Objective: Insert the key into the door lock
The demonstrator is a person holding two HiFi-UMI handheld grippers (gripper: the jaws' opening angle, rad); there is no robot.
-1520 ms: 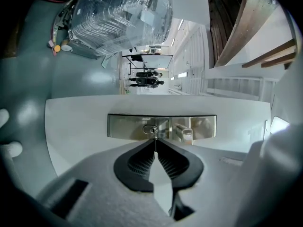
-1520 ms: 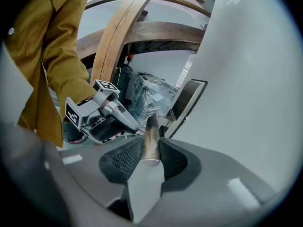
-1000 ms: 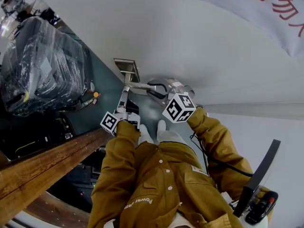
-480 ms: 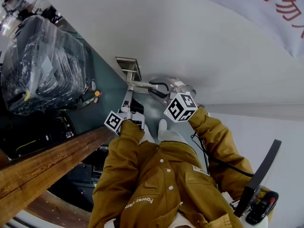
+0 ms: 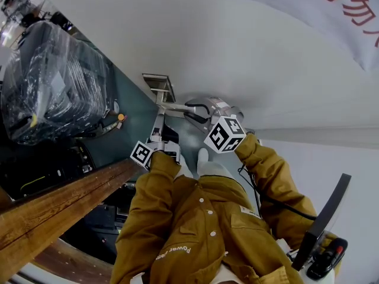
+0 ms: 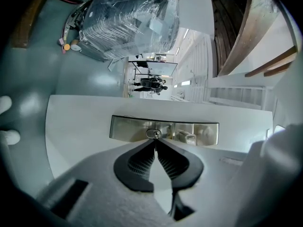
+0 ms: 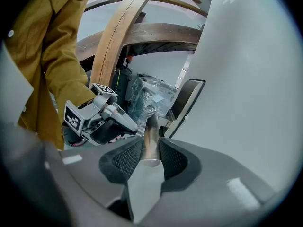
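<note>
A brass lock plate (image 6: 163, 130) sits in the white door's edge (image 6: 80, 126), with a small round keyhole (image 6: 153, 134) in it. My left gripper (image 6: 154, 142) points straight at the keyhole, tips almost against it. Its jaws are nearly closed on the key, of which only a thin edge-on sliver shows between the pads. In the head view the left gripper (image 5: 159, 115) reaches up to the lock plate (image 5: 159, 87). My right gripper (image 7: 151, 154) is shut on the metal door handle (image 7: 150, 138), a lever that juts from the door (image 5: 177, 107).
A dark bundle wrapped in clear plastic (image 5: 53, 76) stands on the floor to the left. A curved wooden rail (image 5: 59, 209) runs below it. A small orange object (image 5: 120, 118) lies near the door. People stand far off (image 6: 151, 83). A banner (image 5: 349, 10) hangs on the wall.
</note>
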